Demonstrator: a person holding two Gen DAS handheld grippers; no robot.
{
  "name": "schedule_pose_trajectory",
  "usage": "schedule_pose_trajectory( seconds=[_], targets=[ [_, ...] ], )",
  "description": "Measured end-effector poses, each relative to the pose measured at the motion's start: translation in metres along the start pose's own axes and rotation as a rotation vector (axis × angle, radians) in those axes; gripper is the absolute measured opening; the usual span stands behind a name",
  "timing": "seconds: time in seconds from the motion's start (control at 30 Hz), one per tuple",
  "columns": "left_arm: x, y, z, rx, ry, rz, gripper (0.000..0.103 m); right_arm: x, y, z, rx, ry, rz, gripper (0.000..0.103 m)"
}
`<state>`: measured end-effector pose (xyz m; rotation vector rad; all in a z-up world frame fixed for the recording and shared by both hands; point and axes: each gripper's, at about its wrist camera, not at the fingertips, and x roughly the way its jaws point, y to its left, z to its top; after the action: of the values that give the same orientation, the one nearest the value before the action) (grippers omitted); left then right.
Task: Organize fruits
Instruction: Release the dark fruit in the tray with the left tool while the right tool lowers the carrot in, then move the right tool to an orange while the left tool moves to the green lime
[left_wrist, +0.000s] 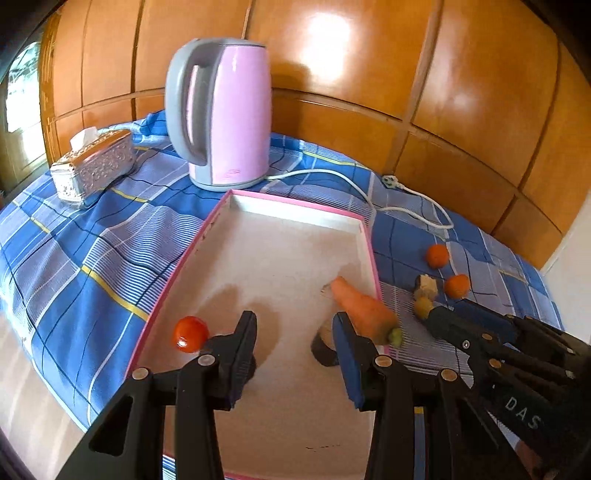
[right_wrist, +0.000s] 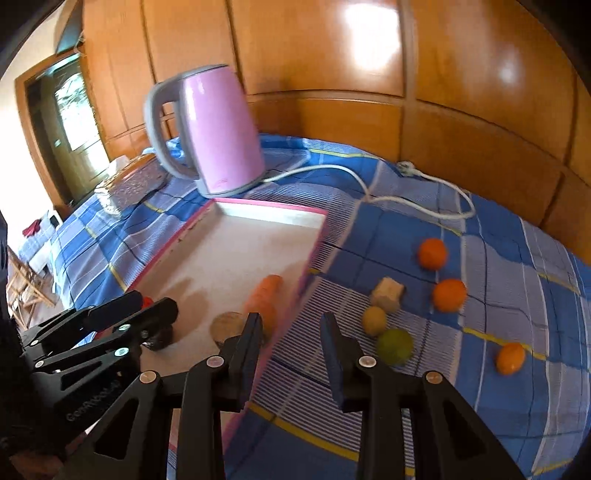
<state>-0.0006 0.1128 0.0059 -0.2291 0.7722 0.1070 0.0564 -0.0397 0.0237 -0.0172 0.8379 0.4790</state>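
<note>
A home room: wood-panelled wardrobe doors (left_wrist: 369, 74), a checked cloth (left_wrist: 92, 251), a pink kettle (left_wrist: 229, 110), a tissue box (left_wrist: 94, 166).

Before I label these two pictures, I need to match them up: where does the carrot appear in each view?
Left wrist view: the carrot lies lower right of centre, at the pink-rimmed tray's right rim, just above the right fingertip.
Right wrist view: the carrot lies just left of centre, inside the tray's right edge, above the left fingertip.
Shared landmark: the pink kettle behind the tray's far end.
</note>
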Motion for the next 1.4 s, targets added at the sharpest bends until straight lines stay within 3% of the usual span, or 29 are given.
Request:
schedule_pose_trajectory(
  seconds=[0.7,1.13,1.4],
  targets=[
    [0.01,-0.056,-0.019,0.141,0.05,-0.059,0.044,-0.02,-0.09,-0.056,0.216,0.048,-0.113,0.033],
    [0.027,-0.093,-0.033,0.214,0.117,-0.15,0.044,-0.038,-0.154,-0.107,0.371,0.086,-0.236,0.033],
    [0.036,-0.115,-0.038,0.251,0.15,-0.195,0.044,-0.038,-0.169,-0.112,0.404,0.092,-0.252,0.033]
  ],
)
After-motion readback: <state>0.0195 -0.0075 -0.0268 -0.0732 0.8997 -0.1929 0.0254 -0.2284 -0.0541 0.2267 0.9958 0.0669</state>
